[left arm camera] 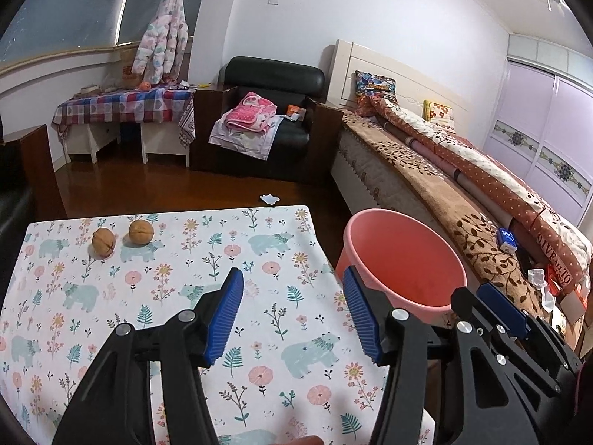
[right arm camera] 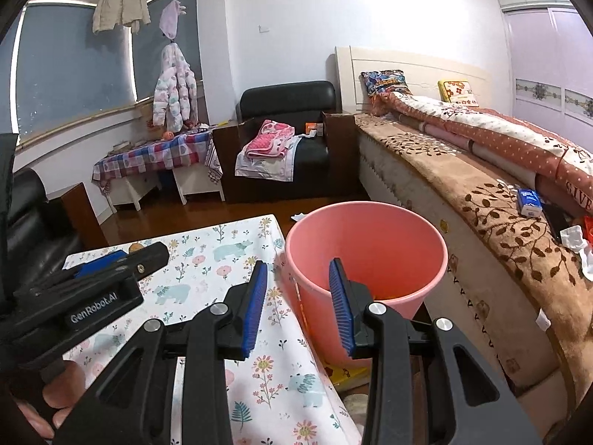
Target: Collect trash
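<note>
1. Near, low in the left wrist frame: my left gripper (left arm camera: pixel 292 315) is spread wide and holds nothing, above the flowered tablecloth (left arm camera: pixel 178 296). My right gripper (right arm camera: pixel 298 307) is also spread and empty, with one finger over the table edge and the other in front of the pink bucket (right arm camera: pixel 365 244).
2. Further, at upper left of the cloth: two walnuts (left arm camera: pixel 120 237) lie near each other, I judge them the trash to collect.
3. Risk: they are round and hard, so a pinch off the centre could make one roll off the far edge to the floor.
4. The bucket stands beside the table; a careless swing could tip it.
5. Only the left view shows both walnuts fully; the right view shows the bucket's depth and some clutter under it.
</note>
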{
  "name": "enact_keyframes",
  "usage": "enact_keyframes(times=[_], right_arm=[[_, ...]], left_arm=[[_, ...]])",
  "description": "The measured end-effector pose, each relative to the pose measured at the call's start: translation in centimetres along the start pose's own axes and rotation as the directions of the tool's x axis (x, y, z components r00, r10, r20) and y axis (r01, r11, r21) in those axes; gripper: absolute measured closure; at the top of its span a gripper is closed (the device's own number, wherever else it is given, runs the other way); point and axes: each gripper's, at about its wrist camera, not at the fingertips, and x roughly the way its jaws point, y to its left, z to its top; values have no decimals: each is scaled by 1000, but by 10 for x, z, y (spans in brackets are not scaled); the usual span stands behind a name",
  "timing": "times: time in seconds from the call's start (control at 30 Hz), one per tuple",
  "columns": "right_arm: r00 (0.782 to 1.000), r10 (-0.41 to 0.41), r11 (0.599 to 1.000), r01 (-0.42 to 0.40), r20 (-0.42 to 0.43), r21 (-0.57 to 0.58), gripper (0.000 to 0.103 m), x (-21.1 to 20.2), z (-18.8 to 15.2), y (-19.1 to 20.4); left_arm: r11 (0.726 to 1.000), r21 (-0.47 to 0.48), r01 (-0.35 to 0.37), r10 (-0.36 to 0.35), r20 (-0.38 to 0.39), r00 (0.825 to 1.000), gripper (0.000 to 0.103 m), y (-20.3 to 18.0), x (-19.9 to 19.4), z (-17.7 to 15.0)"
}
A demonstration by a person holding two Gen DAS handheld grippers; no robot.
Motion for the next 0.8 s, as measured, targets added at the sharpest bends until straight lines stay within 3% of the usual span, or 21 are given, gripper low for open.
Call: enact_keyframes(times=[0.23, 0.53, 0.8], right_arm=[[999, 23, 1000, -23, 24, 2, 68, -3, -1, 0], [996, 87, 993, -86, -7, 79, 68, 2, -3, -15], [996, 88, 993, -88, 4, 73, 68, 3, -4, -15]], left_arm=[[1000, 9, -7, 7, 3, 1000, 48, 0, -1, -1], [1000, 21, -6, 7, -7, 1000, 48, -5, 1, -4], [1000, 25, -5, 5, -17, 1000, 48, -8, 3, -5]])
